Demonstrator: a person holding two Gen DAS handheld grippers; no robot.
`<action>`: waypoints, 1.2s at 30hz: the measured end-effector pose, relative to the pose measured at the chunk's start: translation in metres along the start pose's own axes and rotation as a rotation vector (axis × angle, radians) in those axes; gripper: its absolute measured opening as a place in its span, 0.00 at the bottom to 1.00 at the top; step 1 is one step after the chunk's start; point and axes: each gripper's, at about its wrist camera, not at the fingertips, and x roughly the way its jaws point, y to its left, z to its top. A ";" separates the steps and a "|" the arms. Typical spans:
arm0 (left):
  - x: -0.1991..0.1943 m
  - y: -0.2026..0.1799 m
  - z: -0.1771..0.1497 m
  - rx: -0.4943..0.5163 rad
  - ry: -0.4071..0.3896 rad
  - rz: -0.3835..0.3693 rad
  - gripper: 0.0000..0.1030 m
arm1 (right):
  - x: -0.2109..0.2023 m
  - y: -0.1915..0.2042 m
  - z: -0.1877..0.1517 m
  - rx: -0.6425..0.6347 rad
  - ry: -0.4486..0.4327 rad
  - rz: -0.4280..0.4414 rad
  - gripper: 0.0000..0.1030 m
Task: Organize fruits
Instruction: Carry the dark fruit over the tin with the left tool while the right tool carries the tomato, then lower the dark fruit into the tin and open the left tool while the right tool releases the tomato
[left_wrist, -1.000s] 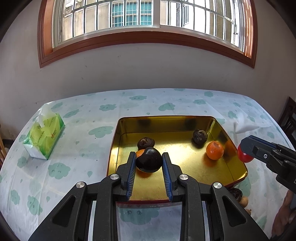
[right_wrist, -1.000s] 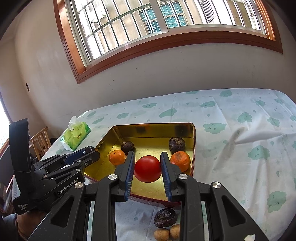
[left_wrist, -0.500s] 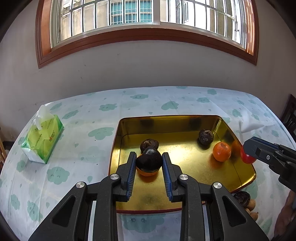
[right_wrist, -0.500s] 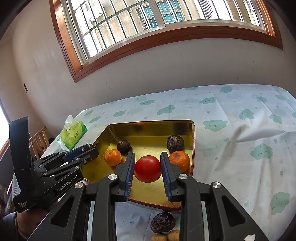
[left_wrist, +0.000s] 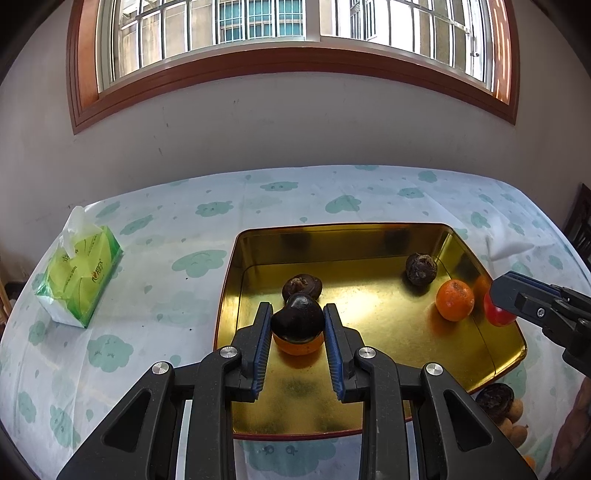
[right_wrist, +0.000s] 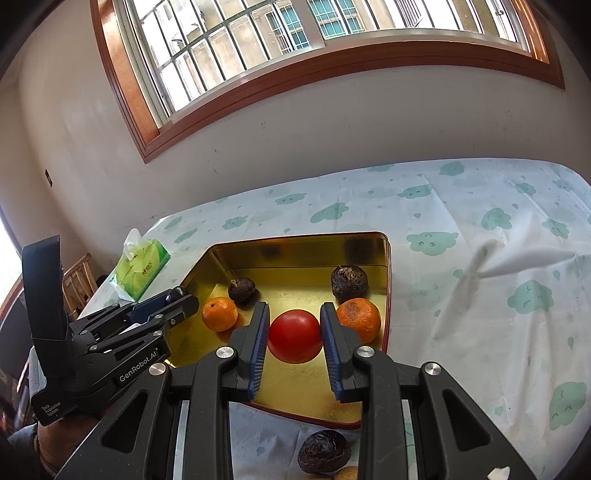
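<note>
The left tool (left_wrist: 297, 328) is clamping a dark fruit (left_wrist: 297, 320) between its pads, above the gold tray (left_wrist: 369, 240) on the desk (left_wrist: 147, 295). An orange (left_wrist: 298, 344) is peeking out beneath it, mostly hidden. The right tool (right_wrist: 294, 332) is gripping a tomato (right_wrist: 294, 335) over the tray's near right part, and is covering part of a second orange (right_wrist: 360, 318). Behind are lying two wrinkled dark fruits (right_wrist: 349, 282). Nearest, off the tray, more fruit (right_wrist: 323, 456) is being cut off by the frame edge.
</note>
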 end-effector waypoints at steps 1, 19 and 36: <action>0.001 0.000 0.000 0.000 0.001 0.000 0.28 | 0.000 0.000 0.000 0.001 0.000 0.001 0.26; 0.016 0.005 -0.001 -0.006 0.015 0.004 0.28 | 0.013 0.002 0.001 -0.003 0.013 0.003 0.26; 0.027 0.009 0.001 -0.007 0.007 0.005 0.28 | 0.021 0.000 0.004 0.003 0.012 -0.010 0.26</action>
